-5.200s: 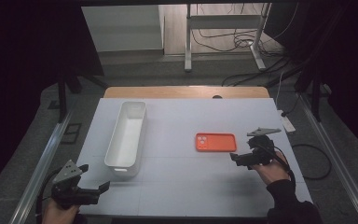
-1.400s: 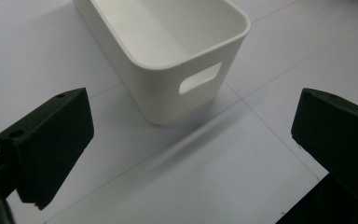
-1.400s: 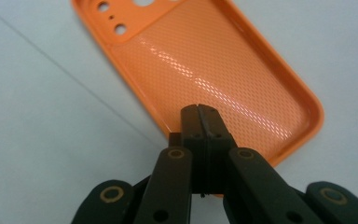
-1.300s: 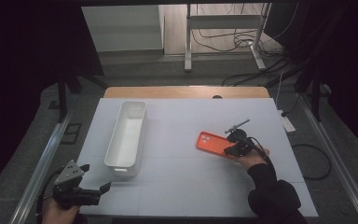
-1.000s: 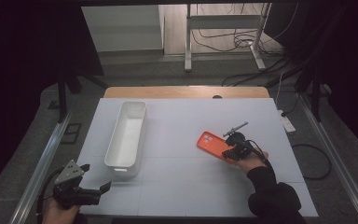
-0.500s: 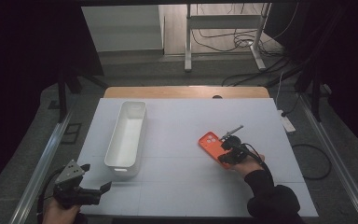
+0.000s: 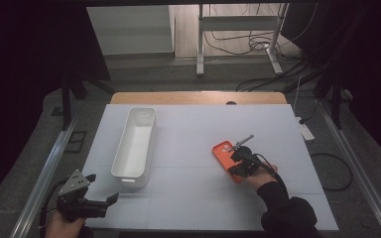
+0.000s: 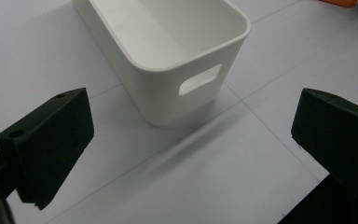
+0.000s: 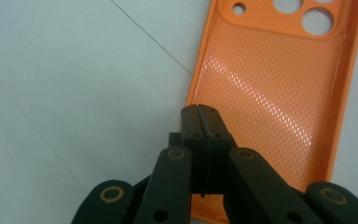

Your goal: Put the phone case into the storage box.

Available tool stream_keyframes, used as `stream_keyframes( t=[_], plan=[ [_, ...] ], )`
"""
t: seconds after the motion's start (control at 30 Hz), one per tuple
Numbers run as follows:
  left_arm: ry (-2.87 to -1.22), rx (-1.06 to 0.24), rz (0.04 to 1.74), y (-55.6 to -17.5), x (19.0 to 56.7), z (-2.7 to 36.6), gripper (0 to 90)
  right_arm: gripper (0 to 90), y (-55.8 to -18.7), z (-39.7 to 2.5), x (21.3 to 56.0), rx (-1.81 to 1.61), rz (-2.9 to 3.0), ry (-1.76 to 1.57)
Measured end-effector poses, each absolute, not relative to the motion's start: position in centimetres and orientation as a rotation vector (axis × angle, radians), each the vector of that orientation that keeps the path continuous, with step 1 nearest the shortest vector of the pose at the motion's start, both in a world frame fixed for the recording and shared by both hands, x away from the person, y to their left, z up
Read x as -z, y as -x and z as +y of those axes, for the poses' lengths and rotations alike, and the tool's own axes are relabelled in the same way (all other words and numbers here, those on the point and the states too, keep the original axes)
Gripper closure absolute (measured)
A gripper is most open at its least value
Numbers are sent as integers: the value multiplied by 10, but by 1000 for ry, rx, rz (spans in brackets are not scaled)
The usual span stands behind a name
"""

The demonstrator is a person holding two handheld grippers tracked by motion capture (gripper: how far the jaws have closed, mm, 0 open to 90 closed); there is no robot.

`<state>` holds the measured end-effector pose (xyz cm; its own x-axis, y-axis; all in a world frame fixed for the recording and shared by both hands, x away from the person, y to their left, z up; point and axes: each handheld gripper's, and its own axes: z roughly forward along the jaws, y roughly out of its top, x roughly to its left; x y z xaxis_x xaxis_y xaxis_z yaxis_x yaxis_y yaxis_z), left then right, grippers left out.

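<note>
High view: one white bin (image 7: 135, 143) and one orange phone case (image 7: 226, 160) lie on the table (image 7: 198, 198), well apart.

Left gripper view: the left gripper (image 8: 191, 140) gapes wide before the bin's end wall.

Right gripper view: the right gripper (image 9: 200, 112) is pinched on the case's left rim.

Looks like a lab or recording studio: white gridded table (image 7: 198, 198) lit from above amid dark curtains (image 7: 25, 74), metal rails (image 7: 44, 173) along both side edges, loose cables (image 7: 248, 42) and a power strip (image 7: 306, 131) on grey floor beyond the far edge.
</note>
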<state>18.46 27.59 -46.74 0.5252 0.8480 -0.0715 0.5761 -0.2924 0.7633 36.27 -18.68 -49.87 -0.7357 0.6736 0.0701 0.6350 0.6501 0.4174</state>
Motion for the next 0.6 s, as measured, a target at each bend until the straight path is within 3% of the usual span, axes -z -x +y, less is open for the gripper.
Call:
stream_keyframes(
  t=[0.37, 0.6],
  plan=[
    [-1999, -450, 1156, -185, 467, 276, 0, 891, -361, -197, 481, -741, 2684, -1093],
    [-1998, -449, 1157, -185, 467, 276, 0, 766, -360, -207, 469, -763, 2598, -1104]
  ],
)
